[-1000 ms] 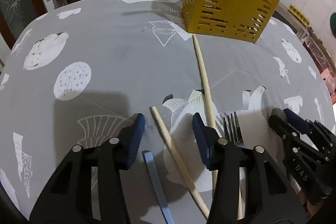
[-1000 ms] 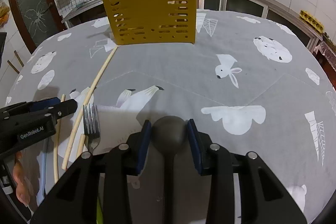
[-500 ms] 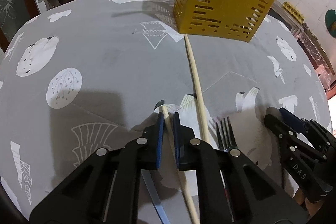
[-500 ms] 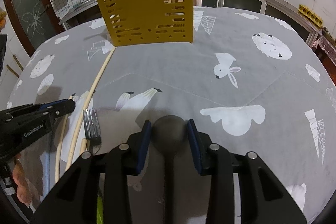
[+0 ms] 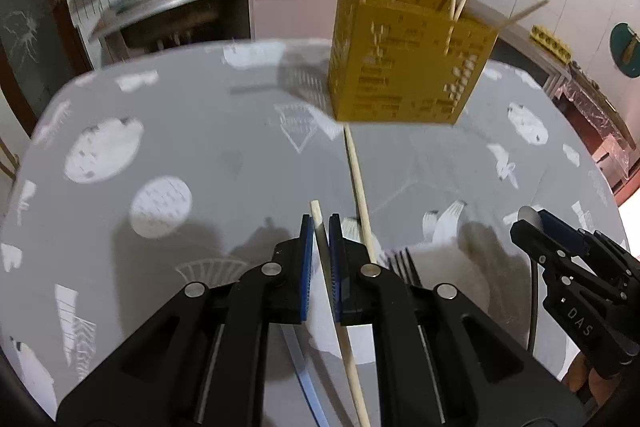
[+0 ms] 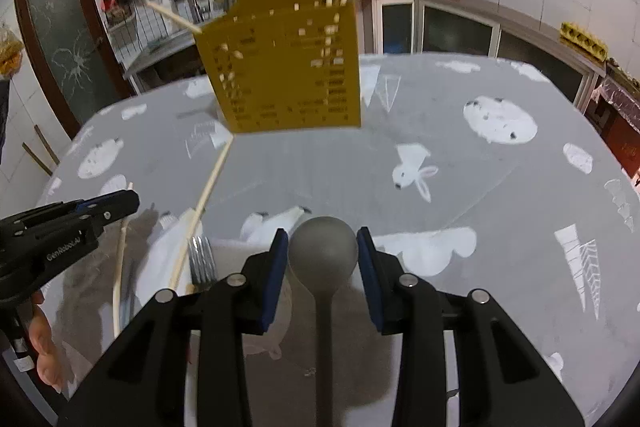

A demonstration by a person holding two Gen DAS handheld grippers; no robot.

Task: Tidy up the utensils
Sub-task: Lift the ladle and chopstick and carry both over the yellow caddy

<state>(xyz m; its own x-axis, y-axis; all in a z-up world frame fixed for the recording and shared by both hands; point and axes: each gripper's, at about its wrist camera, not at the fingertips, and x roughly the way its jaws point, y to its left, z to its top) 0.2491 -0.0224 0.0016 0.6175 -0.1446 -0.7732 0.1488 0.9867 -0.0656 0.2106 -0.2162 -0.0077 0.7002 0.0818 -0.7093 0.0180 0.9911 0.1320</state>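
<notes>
Jaws first, left to right: left gripper (image 5: 320, 251) is clamped narrow on one wooden chopstick (image 5: 316, 215), gripped near its end so a short tip pokes out ahead of the blue pads. That reads like a hold meant to aim the stick down into a bin. Right gripper (image 6: 322, 259) has its jaws partway apart around the grey spoon (image 6: 323, 243), pads on either side of the bowl, handle trailing back between the fingers. Contact on both sides looks likely, so I judge it held by the bowl.

Loose items on the grey patterned worktop (image 5: 200, 155): a second, longer chopstick (image 5: 358, 183) runs from beside the left jaws up to the foot of the yellow caddy (image 5: 404, 67). A fork (image 6: 202, 263) lies between the two grippers, tines toward the caddy. A pale blue strip (image 5: 304, 379) lies under the left gripper; can't tell what it is.

The caddy stands upright at the far side, already holding several sticks leaning out the top. It looks like the drop target, and both grippers point roughly at it.

Writing: "GenRoboLAI" or similar on the left gripper's body in the right wrist view, "DAS" on the right gripper's body in the left wrist view. Nothing else readable.
</notes>
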